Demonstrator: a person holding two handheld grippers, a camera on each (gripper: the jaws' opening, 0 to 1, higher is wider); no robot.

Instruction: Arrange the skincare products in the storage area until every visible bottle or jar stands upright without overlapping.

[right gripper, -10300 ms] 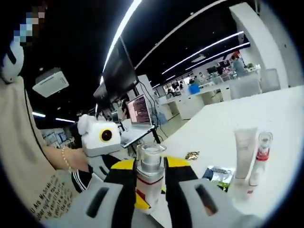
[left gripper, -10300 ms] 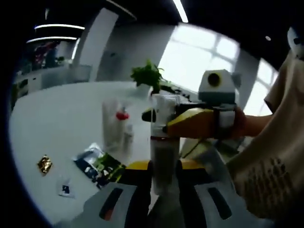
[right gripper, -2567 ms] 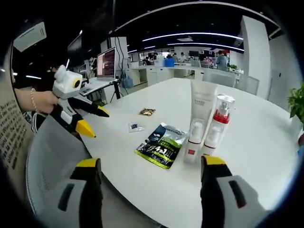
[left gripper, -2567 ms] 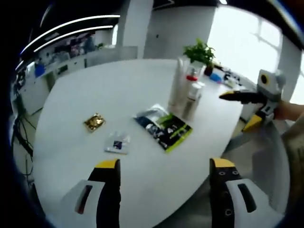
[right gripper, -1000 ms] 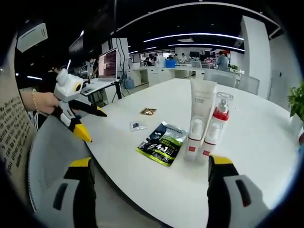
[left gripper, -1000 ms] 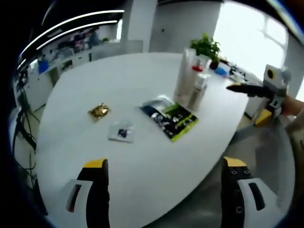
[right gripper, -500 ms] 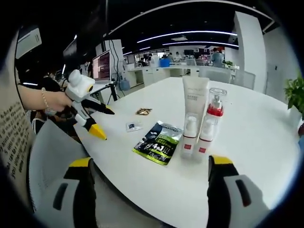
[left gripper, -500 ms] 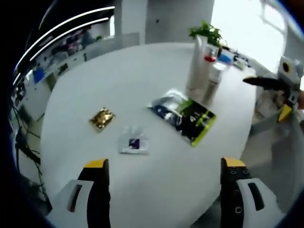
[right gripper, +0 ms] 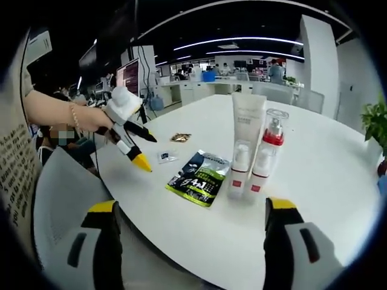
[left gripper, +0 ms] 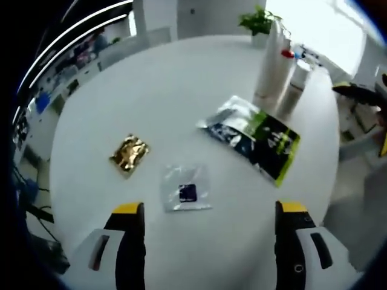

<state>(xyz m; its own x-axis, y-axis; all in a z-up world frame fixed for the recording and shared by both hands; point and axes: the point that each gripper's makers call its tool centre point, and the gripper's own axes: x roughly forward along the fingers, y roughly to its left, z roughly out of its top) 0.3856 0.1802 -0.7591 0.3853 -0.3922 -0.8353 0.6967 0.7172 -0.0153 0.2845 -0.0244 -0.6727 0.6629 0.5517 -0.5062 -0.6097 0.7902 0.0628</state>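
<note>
Over the white table (left gripper: 121,90), the left gripper (left gripper: 205,211), jaws wide and empty, has advanced toward the small clear sachet (left gripper: 187,189). The right gripper (right gripper: 188,208) hangs wide, empty; the tube (right gripper: 247,124) and pump bottles (right gripper: 268,156) stand upright, so flat packets probably remain.

In the right gripper view, three containers are standing close together on the table (right gripper: 338,175): a tube (right gripper: 248,124) at the back, a small bottle (right gripper: 238,170) just in front of it, and a pump bottle (right gripper: 266,156) beside them on the right. A flat pouch (right gripper: 199,178) is lying just left of the small bottle. Farther left, a small sachet (right gripper: 166,157) and a foil packet (right gripper: 179,138) are lying apart from each other. A plant (right gripper: 376,124) is sitting at the far right.
</note>
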